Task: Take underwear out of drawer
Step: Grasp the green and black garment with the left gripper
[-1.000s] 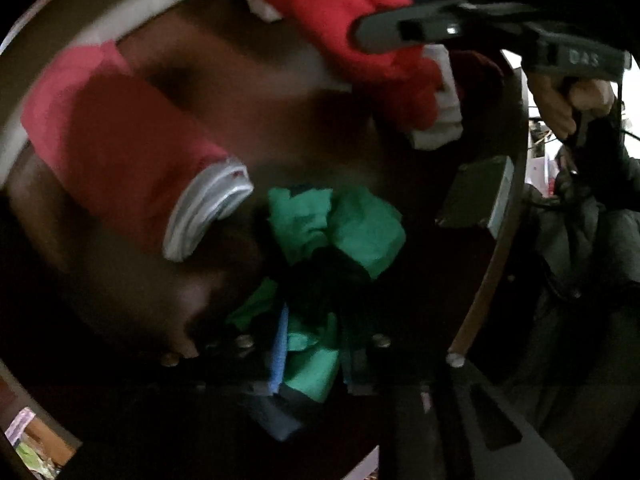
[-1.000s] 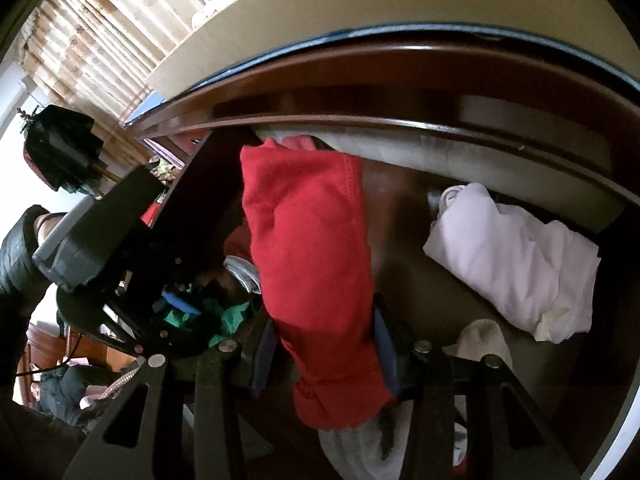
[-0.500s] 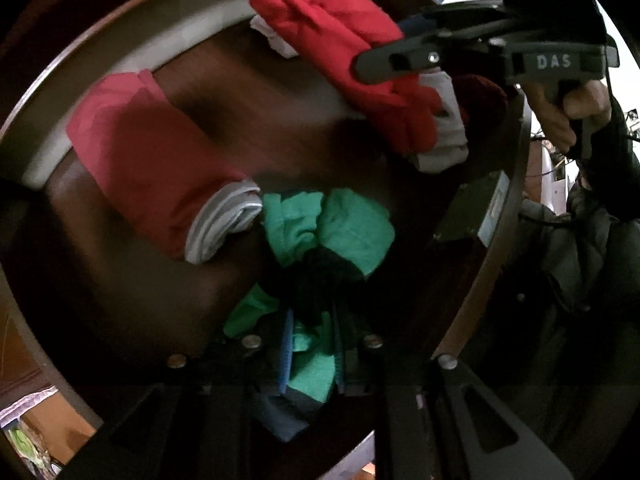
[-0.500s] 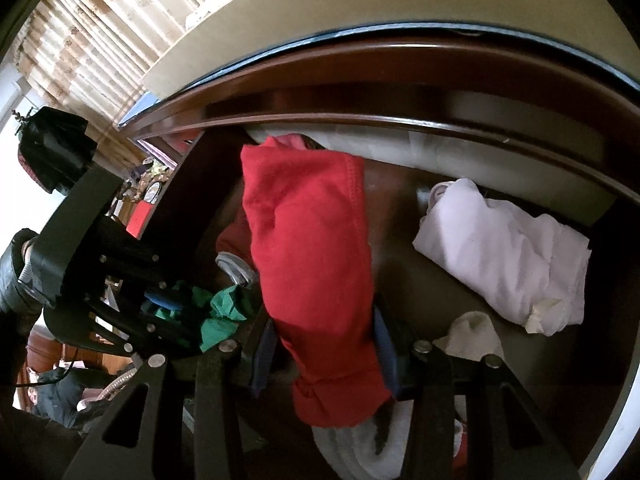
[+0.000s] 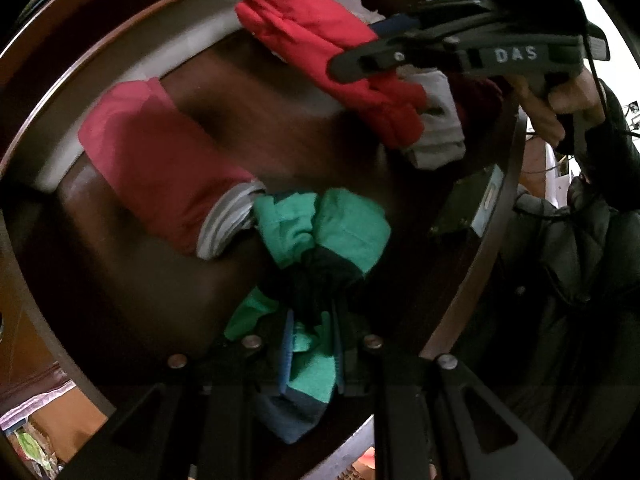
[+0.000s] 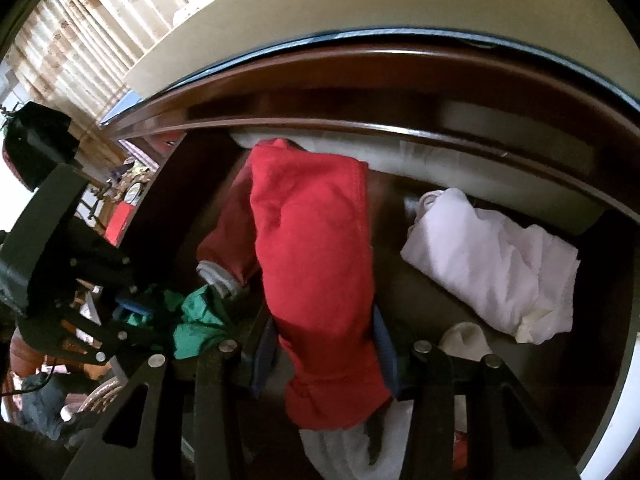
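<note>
My left gripper (image 5: 312, 354) is shut on green underwear with a dark band (image 5: 320, 232), held above the dark wooden drawer (image 5: 168, 280). My right gripper (image 6: 324, 360) is shut on red underwear with a grey-white waistband (image 6: 316, 264), lifted over the drawer. The right gripper (image 5: 400, 64) and its red underwear (image 5: 328, 52) also show in the left wrist view. The left gripper (image 6: 132, 312) with the green underwear (image 6: 196, 320) shows at the left of the right wrist view.
A pink-red pair with a grey striped waistband (image 5: 160, 160) lies on the drawer floor. A white garment (image 6: 492, 264) lies at the drawer's right. The drawer's front rim (image 5: 476, 264) curves at the right, with a dark jacket (image 5: 572, 280) beyond it.
The left gripper has pulled back and up with the green underwear, so more of the drawer shows. The right gripper has lifted the red underwear slightly.
</note>
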Demonstrator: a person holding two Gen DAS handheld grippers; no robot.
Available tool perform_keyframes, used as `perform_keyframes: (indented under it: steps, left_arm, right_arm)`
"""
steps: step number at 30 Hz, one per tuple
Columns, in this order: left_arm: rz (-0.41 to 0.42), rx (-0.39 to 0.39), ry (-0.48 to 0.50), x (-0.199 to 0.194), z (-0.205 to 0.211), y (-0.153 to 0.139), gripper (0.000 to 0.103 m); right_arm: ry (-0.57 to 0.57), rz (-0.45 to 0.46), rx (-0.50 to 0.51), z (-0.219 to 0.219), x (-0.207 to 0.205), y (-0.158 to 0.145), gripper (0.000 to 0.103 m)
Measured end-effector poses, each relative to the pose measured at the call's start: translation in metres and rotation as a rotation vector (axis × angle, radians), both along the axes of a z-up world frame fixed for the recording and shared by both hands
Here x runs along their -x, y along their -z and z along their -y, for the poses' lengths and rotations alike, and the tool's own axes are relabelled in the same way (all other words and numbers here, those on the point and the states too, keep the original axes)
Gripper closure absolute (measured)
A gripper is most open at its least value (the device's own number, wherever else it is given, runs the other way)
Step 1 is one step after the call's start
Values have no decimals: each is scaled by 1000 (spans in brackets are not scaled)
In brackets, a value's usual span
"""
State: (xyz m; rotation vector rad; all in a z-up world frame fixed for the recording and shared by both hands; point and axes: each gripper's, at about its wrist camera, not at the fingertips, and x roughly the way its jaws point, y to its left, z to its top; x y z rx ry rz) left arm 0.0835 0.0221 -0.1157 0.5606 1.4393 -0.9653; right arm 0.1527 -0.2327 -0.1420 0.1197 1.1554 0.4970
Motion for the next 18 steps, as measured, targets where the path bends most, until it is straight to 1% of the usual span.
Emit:
perform_keyframes:
  steps: [10,14,18]
  left_arm:
    - [28,-11,13,15,6,-6,89]
    - [52,-16,13,22,5,-15,89]
    - [87,10,-29,25,-2,-30,89]
  right_arm:
    - [19,31,40,-8,-2,0,56]
    - [31,76,60,-4,2,-12,56]
    - [33,131,39,0,7,-31,56]
